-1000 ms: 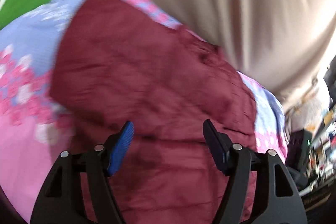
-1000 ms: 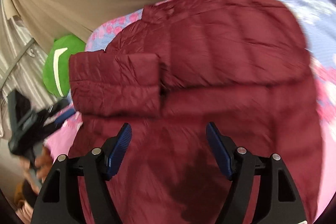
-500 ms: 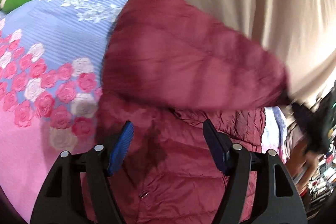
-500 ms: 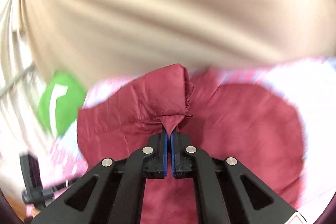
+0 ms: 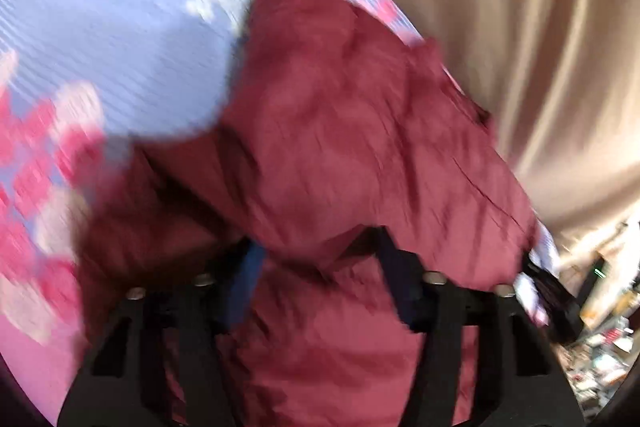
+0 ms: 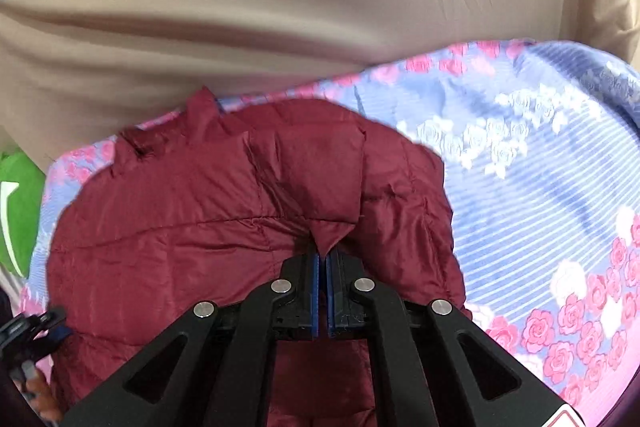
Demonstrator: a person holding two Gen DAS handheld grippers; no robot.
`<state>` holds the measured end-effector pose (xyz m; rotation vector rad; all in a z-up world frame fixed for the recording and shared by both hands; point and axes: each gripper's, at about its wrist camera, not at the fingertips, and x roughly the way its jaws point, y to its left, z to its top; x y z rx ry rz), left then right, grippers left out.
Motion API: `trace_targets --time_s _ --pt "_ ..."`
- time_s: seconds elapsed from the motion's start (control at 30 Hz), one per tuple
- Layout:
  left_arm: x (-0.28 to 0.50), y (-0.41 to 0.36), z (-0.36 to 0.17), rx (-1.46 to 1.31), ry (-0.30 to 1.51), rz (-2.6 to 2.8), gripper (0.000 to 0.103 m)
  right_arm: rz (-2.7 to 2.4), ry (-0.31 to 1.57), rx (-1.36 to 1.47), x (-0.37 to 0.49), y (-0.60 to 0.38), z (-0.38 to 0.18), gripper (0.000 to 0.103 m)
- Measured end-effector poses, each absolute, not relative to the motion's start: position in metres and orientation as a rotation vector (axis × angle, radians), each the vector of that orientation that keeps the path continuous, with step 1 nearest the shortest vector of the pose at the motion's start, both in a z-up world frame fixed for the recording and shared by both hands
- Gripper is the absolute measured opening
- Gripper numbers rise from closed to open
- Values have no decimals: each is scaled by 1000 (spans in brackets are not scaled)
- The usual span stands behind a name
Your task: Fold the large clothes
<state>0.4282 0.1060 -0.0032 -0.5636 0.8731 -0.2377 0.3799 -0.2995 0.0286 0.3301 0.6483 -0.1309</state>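
Pinching a corner of the maroon puffer jacket (image 6: pixel 256 227), right gripper (image 6: pixel 322 259) jaws pressed together on it; jacket lies on the floral bedspread (image 6: pixel 540 179), bulk ahead-left. Left gripper (image 5: pixel 320 267) jaws spread (blurred), jacket fold draped over them.

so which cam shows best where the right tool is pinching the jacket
The right wrist view: the right tool is shut on a sharp, centred fold of the maroon jacket. The left wrist view is blurred and shows only part of that tool at the frame's edge; there, jacket fabric drapes over the open left tool.
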Motion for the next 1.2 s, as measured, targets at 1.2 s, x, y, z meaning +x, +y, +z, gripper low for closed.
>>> trace_targets --time_s 1.2 --pt "421 123 -26 -360 790 -49 14 -118 690 159 392 -240 28 9"
